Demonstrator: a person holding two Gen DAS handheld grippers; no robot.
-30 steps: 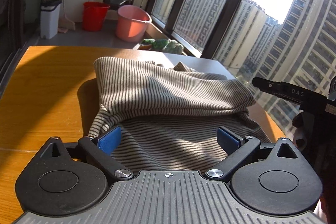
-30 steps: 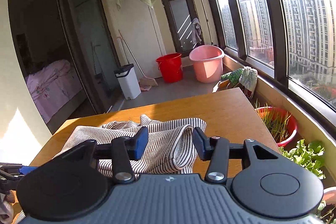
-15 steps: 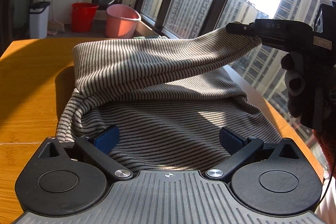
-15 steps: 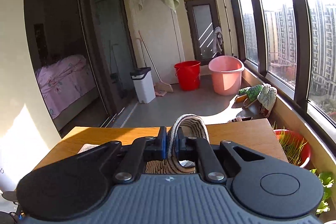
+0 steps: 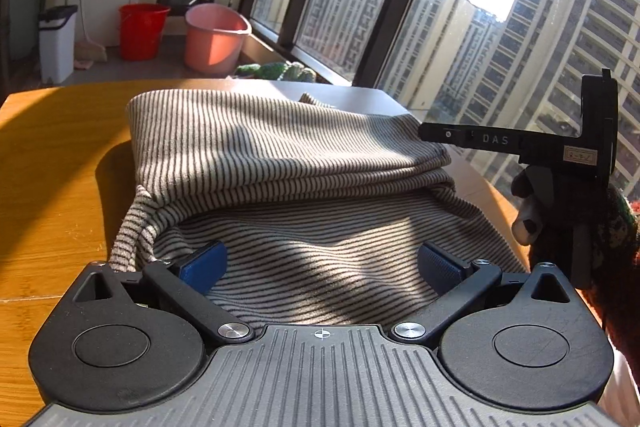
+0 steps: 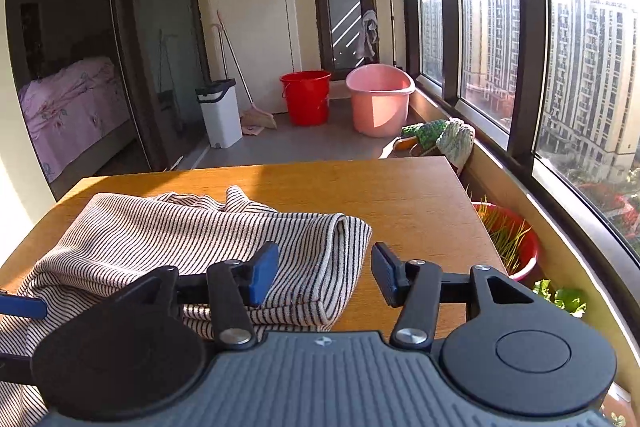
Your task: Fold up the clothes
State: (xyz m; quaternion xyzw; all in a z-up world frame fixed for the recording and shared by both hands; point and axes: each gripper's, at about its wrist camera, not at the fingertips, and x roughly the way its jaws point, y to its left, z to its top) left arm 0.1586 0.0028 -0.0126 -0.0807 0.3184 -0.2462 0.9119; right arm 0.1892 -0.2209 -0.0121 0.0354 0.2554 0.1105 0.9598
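Striped garment [image 5: 288,163] is lying on the wooden table [image 5: 52,163], filling the centre of the left wrist view, its upper layer doubled back over the lower layer in a thick roll. Left gripper [image 5: 322,265] is sitting at the bottom of that frame with its blue-padded fingers [image 5: 204,263] spread wide over the lower layer, gripping nothing. Right gripper [image 6: 324,273] is occupying the bottom of the right wrist view, its fingers [image 6: 262,277] standing wide apart with the folded corner of the garment [image 6: 224,247] lying between and below them, not pinched. In the upper centre of that frame, a red bucket [image 6: 306,97] and a pink tub [image 6: 378,99] are standing side by side on the floor beyond the table.
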